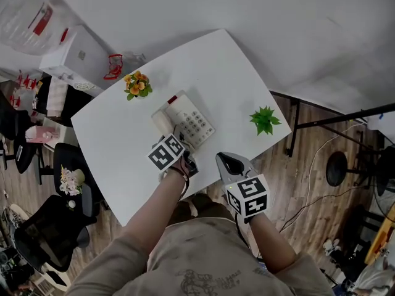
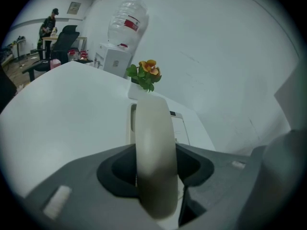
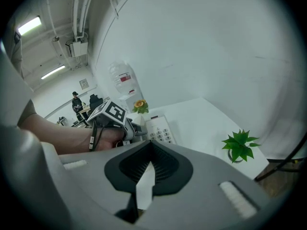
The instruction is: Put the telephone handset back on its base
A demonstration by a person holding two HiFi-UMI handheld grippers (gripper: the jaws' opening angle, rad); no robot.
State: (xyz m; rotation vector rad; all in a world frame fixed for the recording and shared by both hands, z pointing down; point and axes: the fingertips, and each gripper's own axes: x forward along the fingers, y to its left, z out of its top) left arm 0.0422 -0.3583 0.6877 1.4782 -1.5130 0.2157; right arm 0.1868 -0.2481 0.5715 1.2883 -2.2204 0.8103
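Far left, off the desk (image 1: 234, 79): water dispenser (image 1: 77, 57) with its bottle on top. Not in play.

Desk, left edge: small pot of orange flowers (image 1: 137, 84), standing just beyond the telephone and apart from it.

Left gripper (image 2: 154, 171): jaws clamped on the cream handset (image 2: 152, 128), one pad on each side of its near end. The left gripper view shows the handset running straight out from the jaws toward the base. In the head view it lies along the left side of the telephone base (image 1: 192, 122), beside the keypad and over the cradle. I can't tell whether it is fully seated or a shade above.

Handling judgement:
- Handset looks like hard moulded plastic: stiff, light, and smooth enough to slide in the pads if squeezed at an angle.
- Not fragile, but the rounded back gives little flat to bite on.
- A hold across the narrow sides looks right to me.
- Gripping at one end means the far end can droop or swing, so I'd lower it level and release only once both ends sit in the cradle.

Right gripper (image 3: 146, 171): jaws together, nothing between them, held over the near desk edge, clear of the telephone.

Far right: small green plant (image 1: 265, 119), well apart from the base.
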